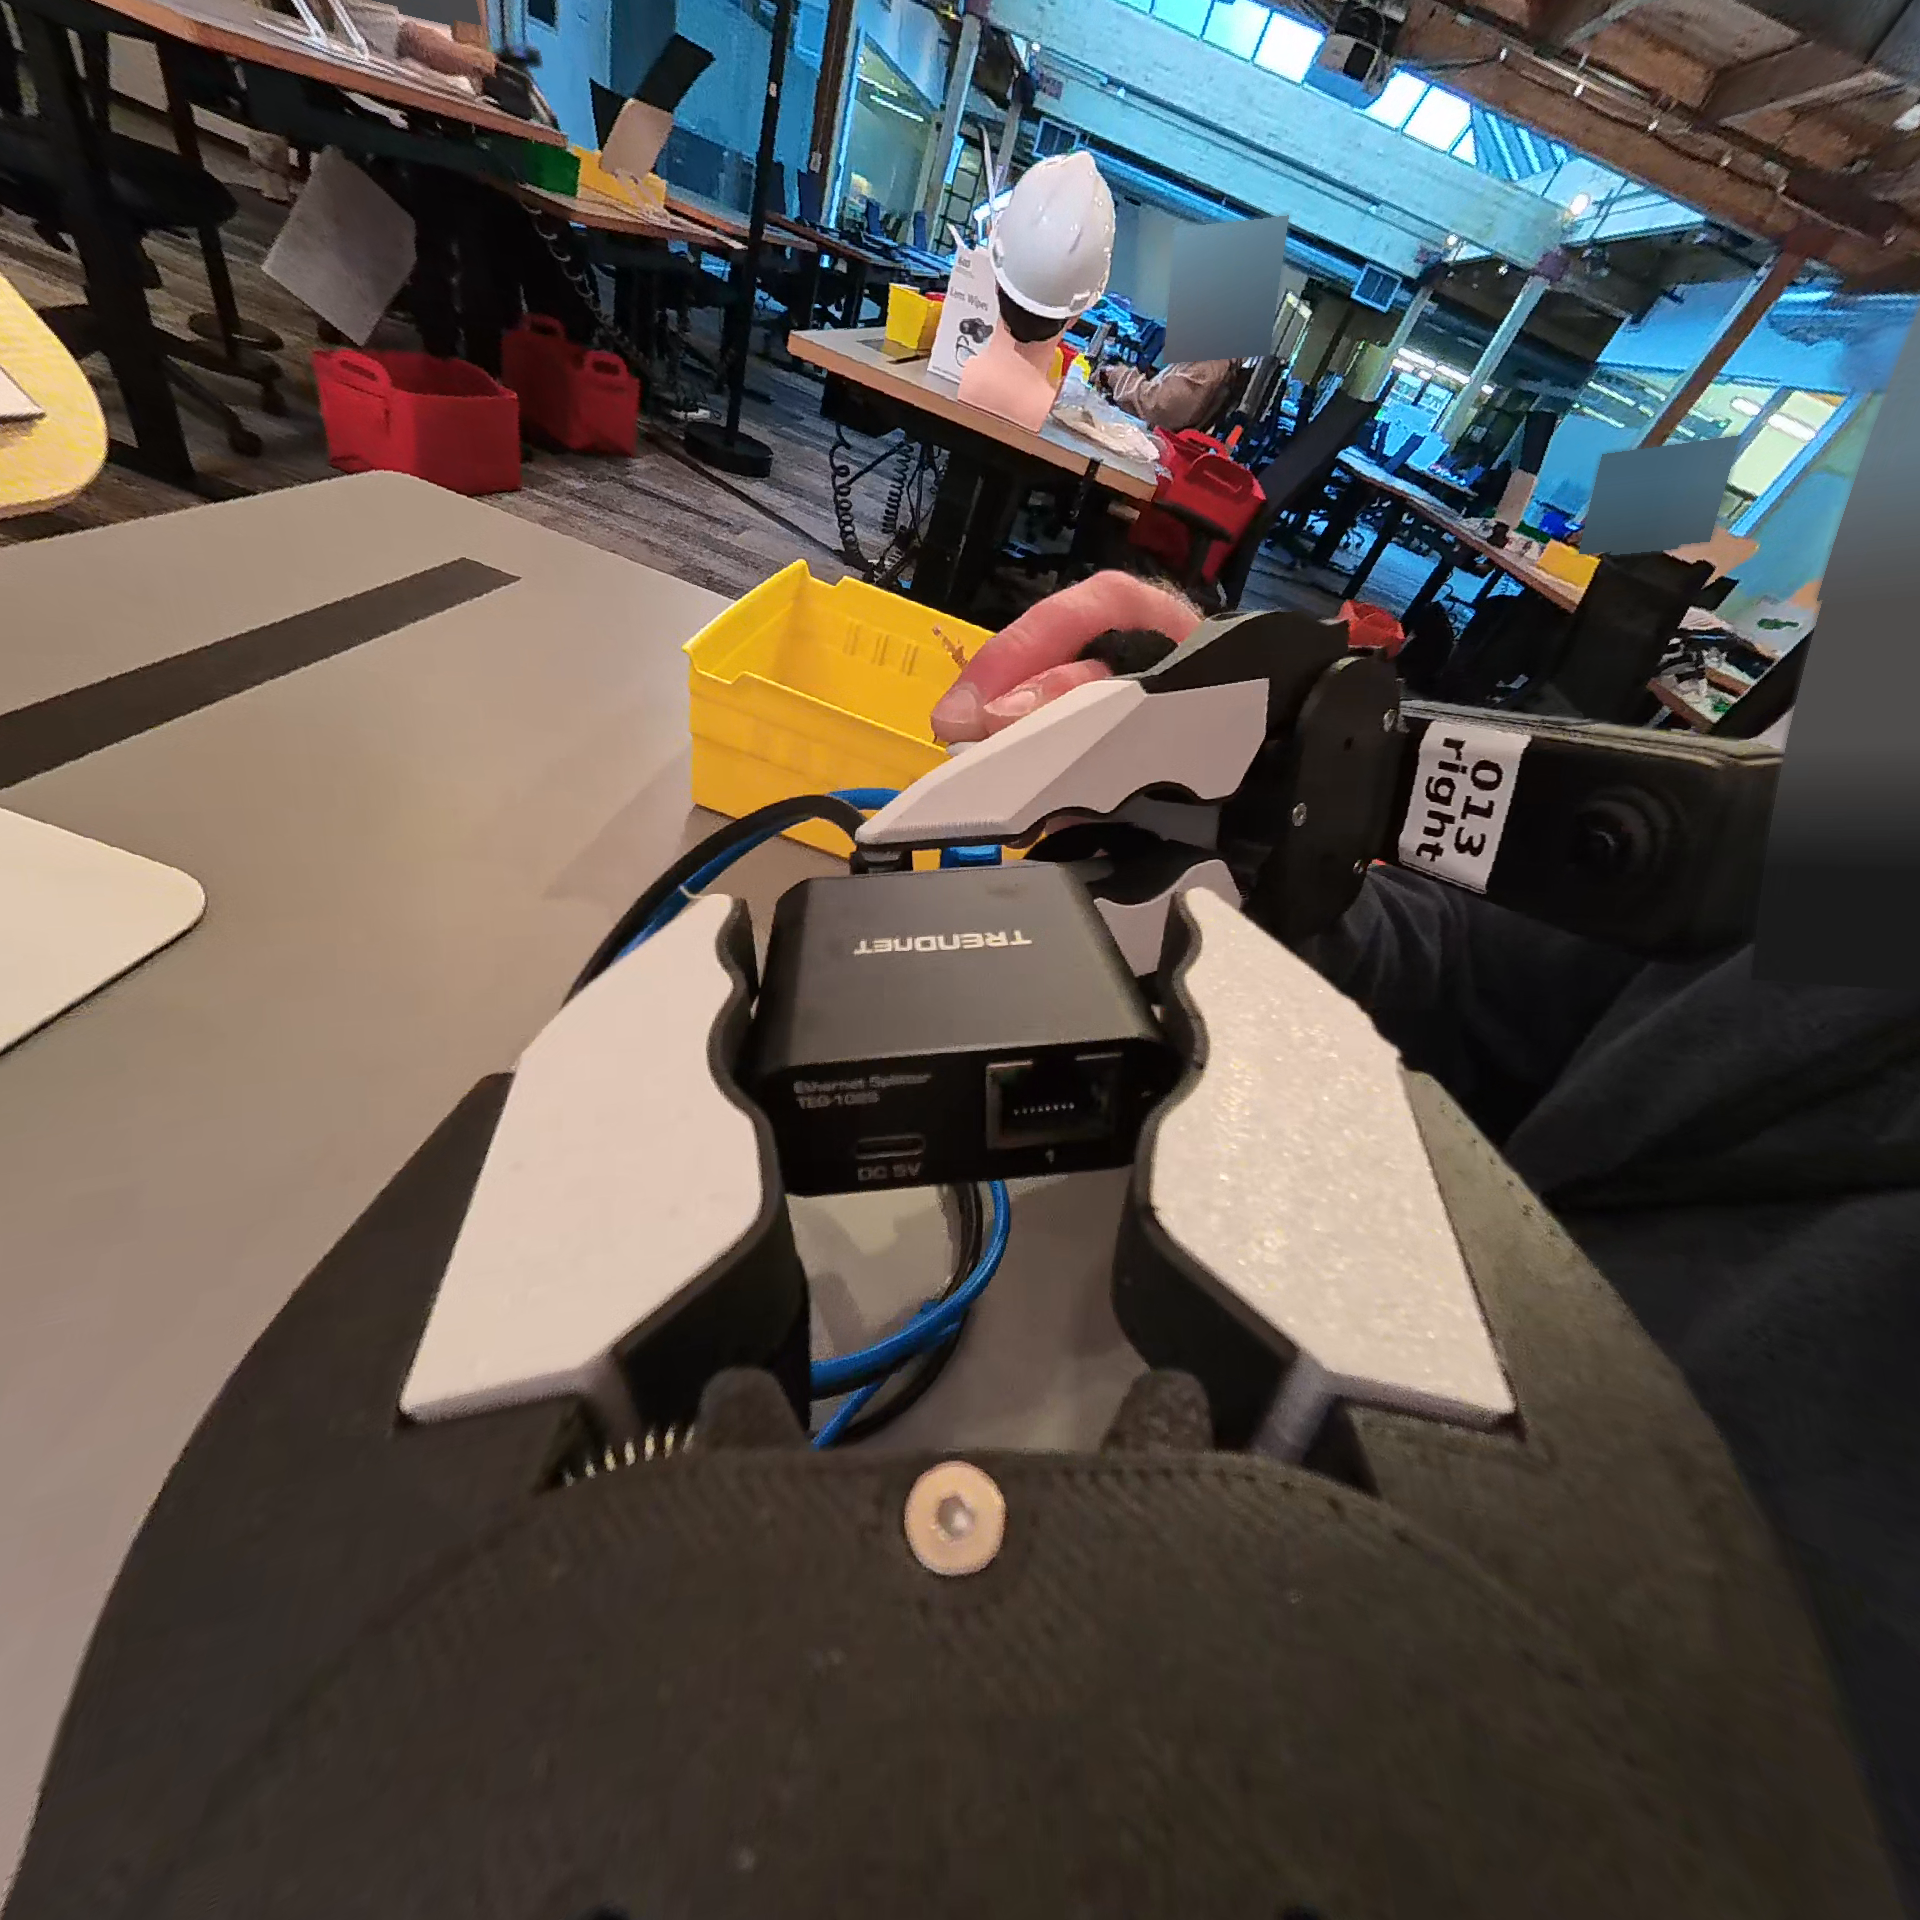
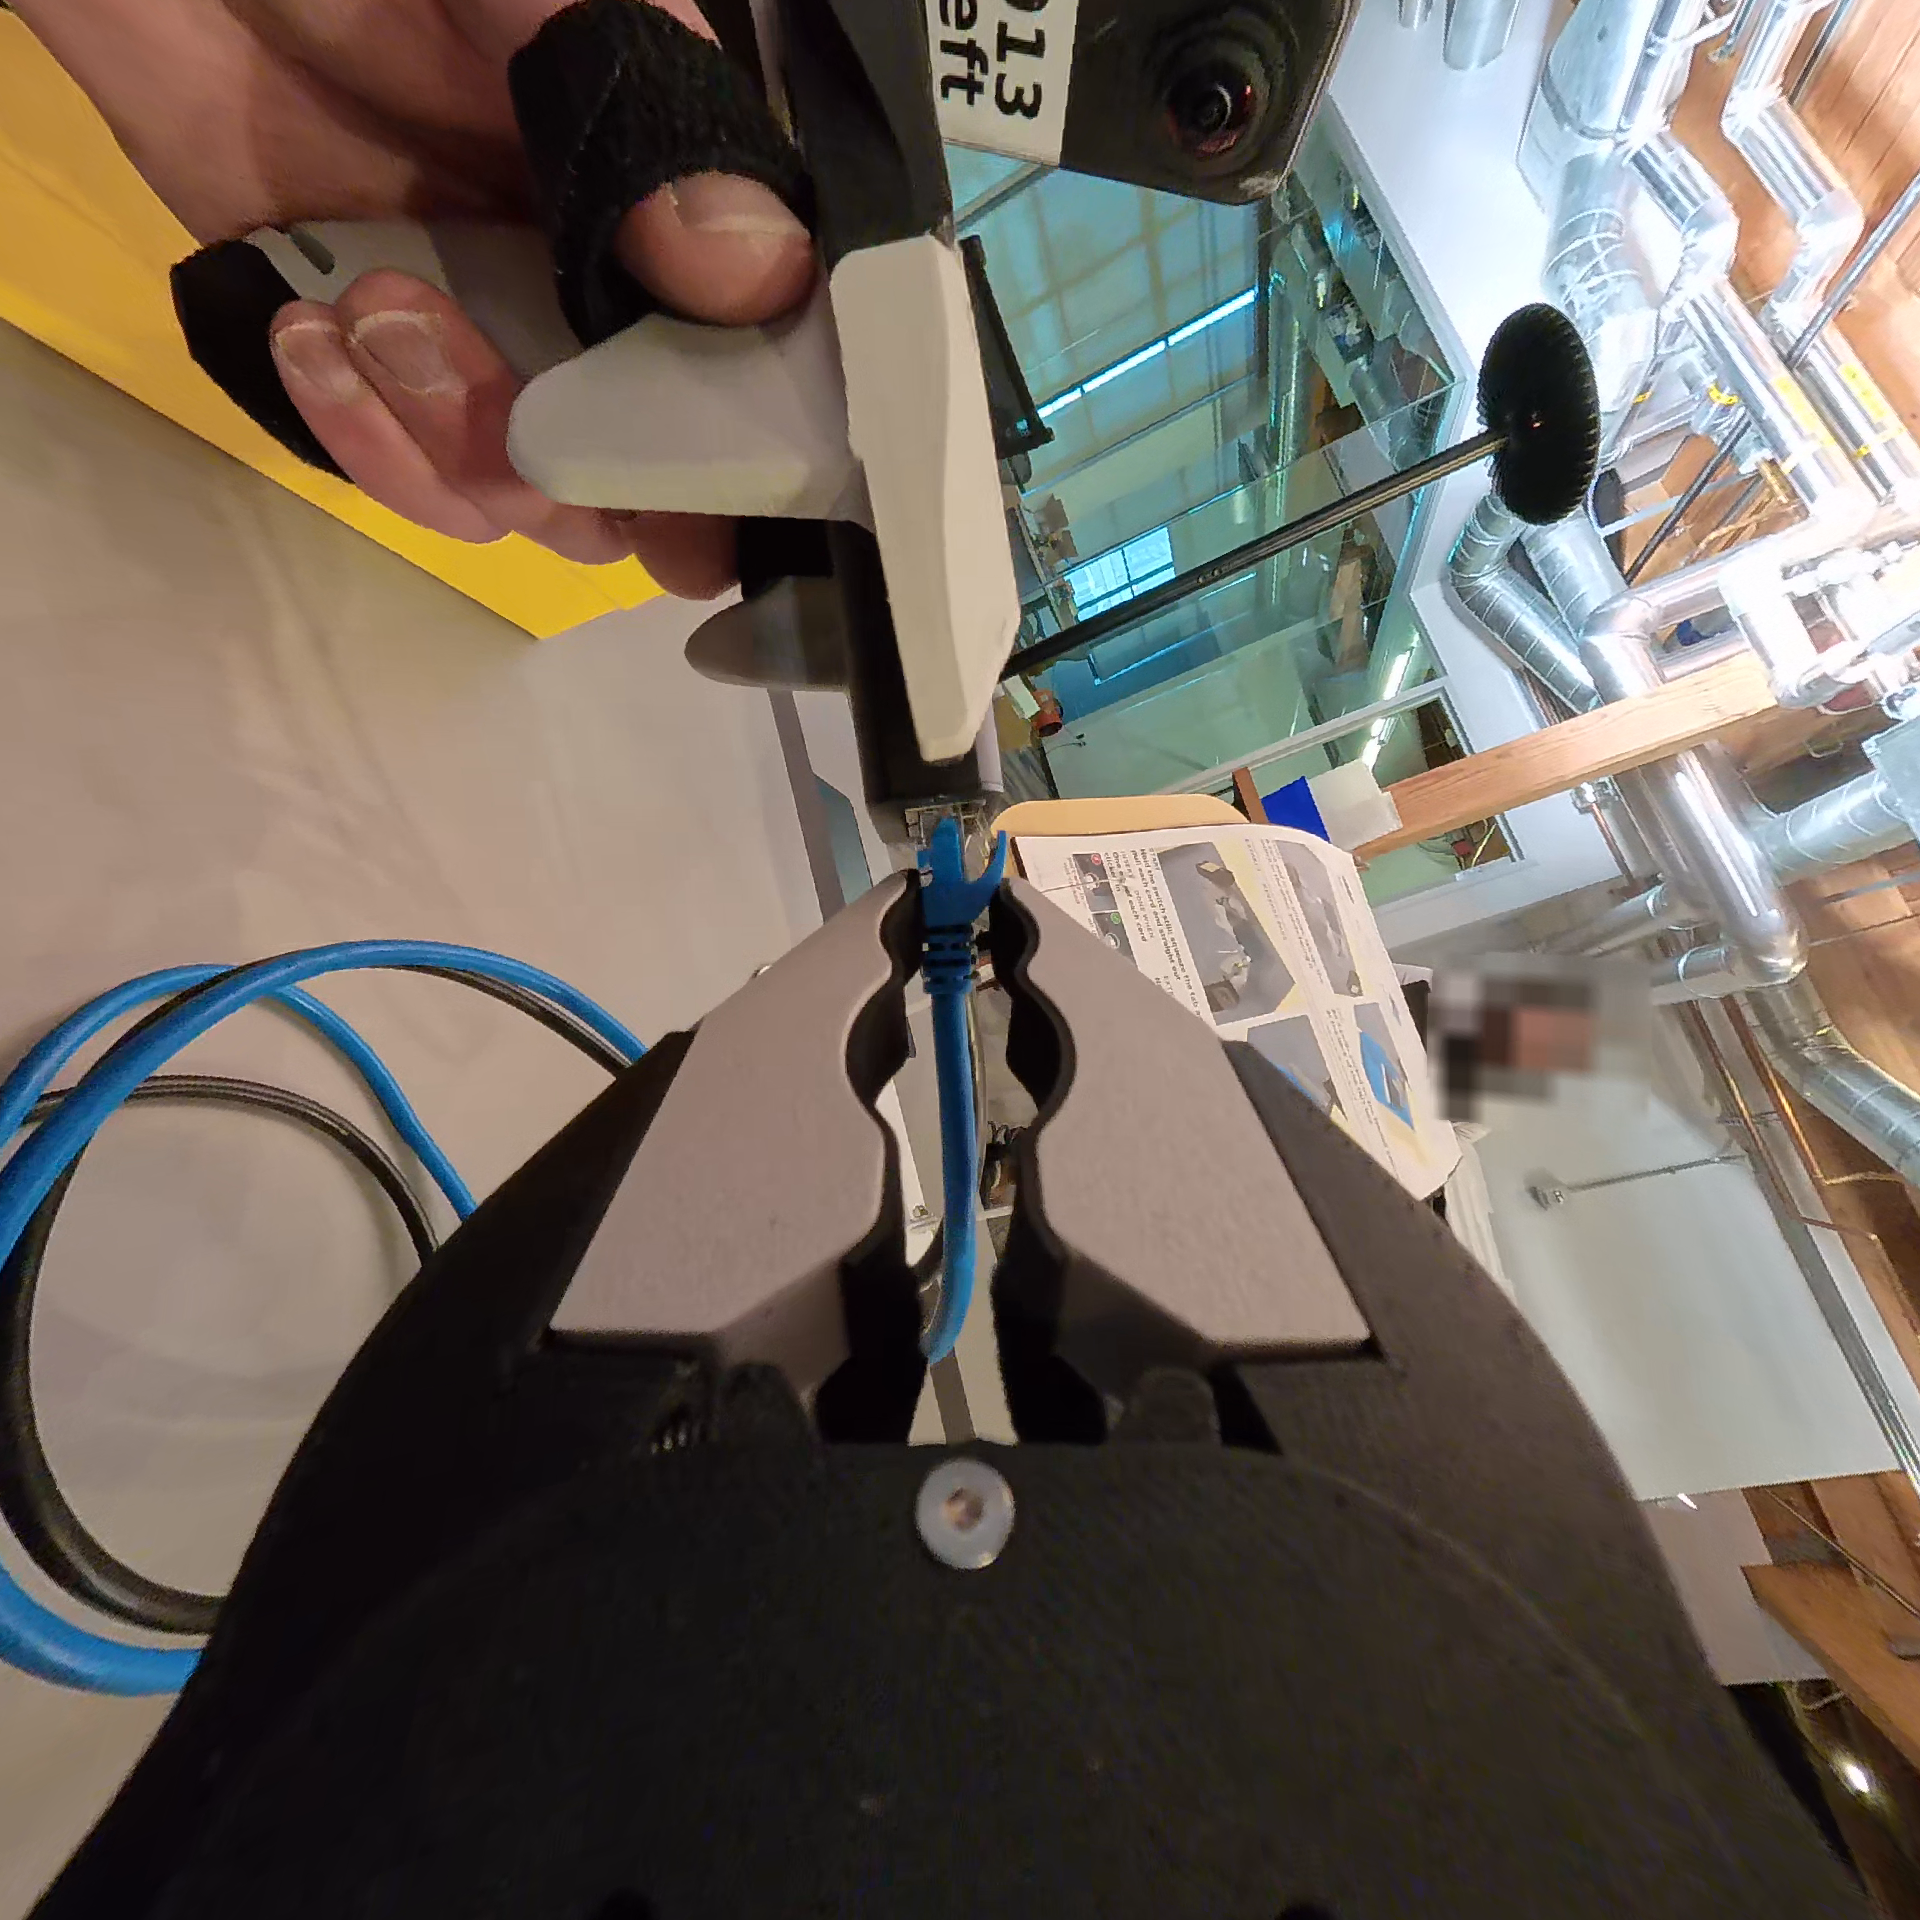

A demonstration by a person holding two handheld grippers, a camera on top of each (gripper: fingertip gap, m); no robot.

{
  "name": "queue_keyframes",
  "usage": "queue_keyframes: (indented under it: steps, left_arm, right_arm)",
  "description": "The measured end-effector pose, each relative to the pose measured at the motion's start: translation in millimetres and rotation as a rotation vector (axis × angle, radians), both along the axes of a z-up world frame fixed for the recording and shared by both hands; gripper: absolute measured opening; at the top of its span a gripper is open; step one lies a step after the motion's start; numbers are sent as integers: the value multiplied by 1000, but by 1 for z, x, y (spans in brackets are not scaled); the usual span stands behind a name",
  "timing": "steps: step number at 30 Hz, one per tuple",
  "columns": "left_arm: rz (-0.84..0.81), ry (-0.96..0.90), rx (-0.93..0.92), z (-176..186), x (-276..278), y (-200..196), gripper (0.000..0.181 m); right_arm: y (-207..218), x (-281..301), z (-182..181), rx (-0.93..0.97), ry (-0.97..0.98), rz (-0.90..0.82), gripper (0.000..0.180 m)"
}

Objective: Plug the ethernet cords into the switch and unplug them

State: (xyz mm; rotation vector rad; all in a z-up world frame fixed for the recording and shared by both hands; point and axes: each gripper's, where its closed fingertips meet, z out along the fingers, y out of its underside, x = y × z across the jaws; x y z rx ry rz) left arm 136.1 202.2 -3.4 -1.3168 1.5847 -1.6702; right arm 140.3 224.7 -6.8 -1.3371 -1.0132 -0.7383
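My left gripper is shut on a small black switch and holds it above the grey table. An empty port and a power socket face the camera. My right gripper is shut on the blue ethernet plug, whose tip meets a port on the switch's far side. How deep the plug sits is hidden. In the left wrist view the right gripper comes in from the right behind the switch. A blue cord and a black cord loop on the table.
A yellow bin stands just behind the switch. A white pad lies at the table's left and a black strip runs across it. A printed instruction sheet stands beyond the grippers. Other desks and red bins are far behind.
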Motion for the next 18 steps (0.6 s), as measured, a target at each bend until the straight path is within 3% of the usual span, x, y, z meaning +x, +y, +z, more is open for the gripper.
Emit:
queue_keyframes:
  steps: [8,12,18]
  left_arm:
    - [22,-11,13,1,0,0,73]
    - [28,-13,-25,2,1,4,74]
    - [24,-10,-111,1,2,5,73]
  right_arm:
    - [-1,0,0,-3,17,13,11]
    - [-6,-1,-2,-69,155,94,24]
    - [-13,-7,0,-70,88,130,17]
